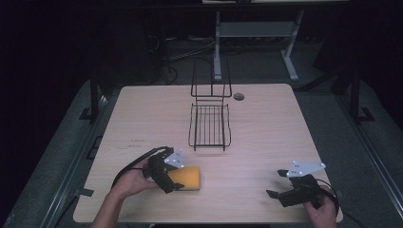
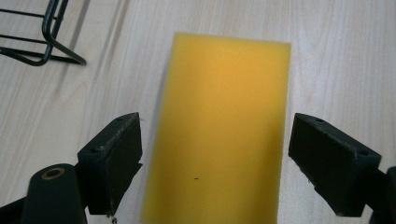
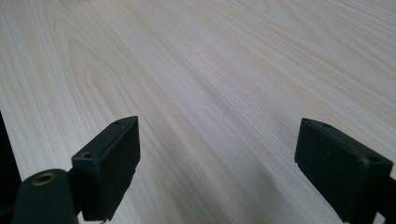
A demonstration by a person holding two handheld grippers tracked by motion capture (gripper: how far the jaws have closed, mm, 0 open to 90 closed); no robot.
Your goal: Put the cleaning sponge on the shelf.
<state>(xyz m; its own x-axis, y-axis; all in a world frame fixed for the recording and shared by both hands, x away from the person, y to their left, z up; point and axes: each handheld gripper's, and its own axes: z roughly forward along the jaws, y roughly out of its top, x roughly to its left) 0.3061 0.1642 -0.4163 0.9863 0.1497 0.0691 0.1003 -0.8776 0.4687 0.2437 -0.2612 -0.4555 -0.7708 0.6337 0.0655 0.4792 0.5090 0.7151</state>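
1. the table (image 1: 266, 123), a pale wood-grain top, takes up the middle of the high view, its far edge in the upper half of the frame and its near edge along the bottom; a small round hole (image 1: 239, 96) sits near the far edge, just right of centre.
2. the wire basket (image 1: 209, 124), black, stands on the table in the centre of the high view, with its tall back frame toward the top of the frame; one corner of it shows in the upper left of the left gripper view.
3. the yellow sponge (image 1: 188, 177), a flat rectangle, lies on the table in the lower left of centre in the high view, well apart from the basket; in the left gripper view it runs from the bottom edge up through the middle of the frame.
4. the left gripper (image 1: 174, 183) is held over the near end of the sponge; its jaws stand wide apart on either side of it, not pressing it.
5. the right gripper (image 1: 277, 184) sits in the lower right of the high view, low over bare table; its jaws are spread wide with nothing between them.
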